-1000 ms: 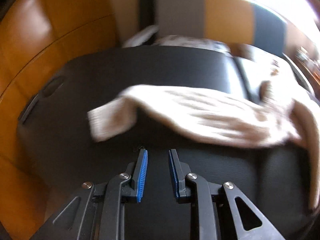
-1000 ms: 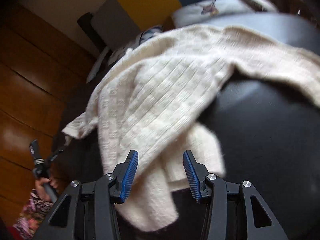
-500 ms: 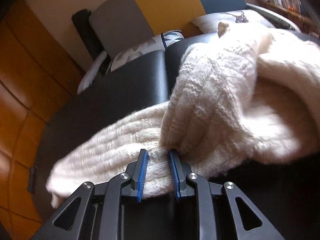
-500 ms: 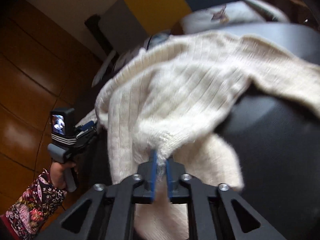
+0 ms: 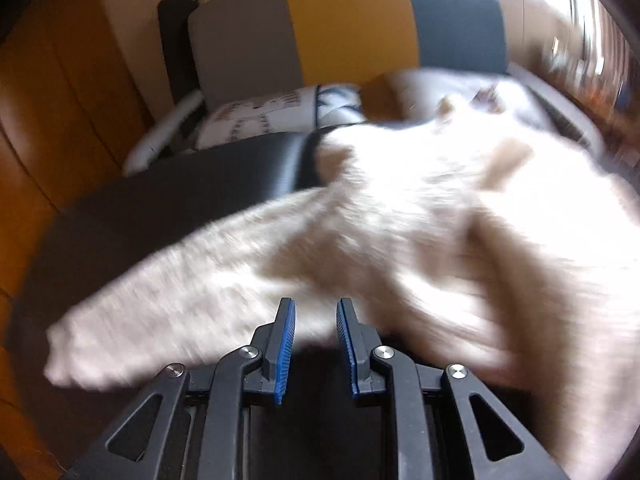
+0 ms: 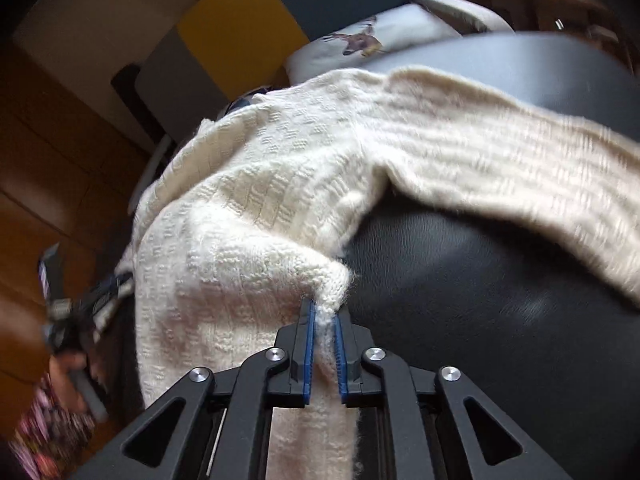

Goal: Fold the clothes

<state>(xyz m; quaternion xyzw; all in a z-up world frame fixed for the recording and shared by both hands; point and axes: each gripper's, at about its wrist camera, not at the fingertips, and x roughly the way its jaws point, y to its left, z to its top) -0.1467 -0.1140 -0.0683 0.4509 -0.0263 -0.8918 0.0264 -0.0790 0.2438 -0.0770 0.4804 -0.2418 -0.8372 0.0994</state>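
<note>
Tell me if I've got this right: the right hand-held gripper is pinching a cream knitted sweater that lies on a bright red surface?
Not quite. The right wrist view shows the right hand-held gripper pinching the cream knitted sweater, but the surface beneath is black, not red.

Ahead of my jaws spreads a black leather surface (image 6: pixel 500 292). Beyond it stands a headboard (image 5: pixel 348 24) in grey, yellow and dark blue panels, with a patterned pillow (image 5: pixel 272 116) at its foot and a deer-print pillow (image 6: pixel 372 40) off to the right. Orange-brown wood panelling (image 5: pixel 48 92) fills the far left.
</note>
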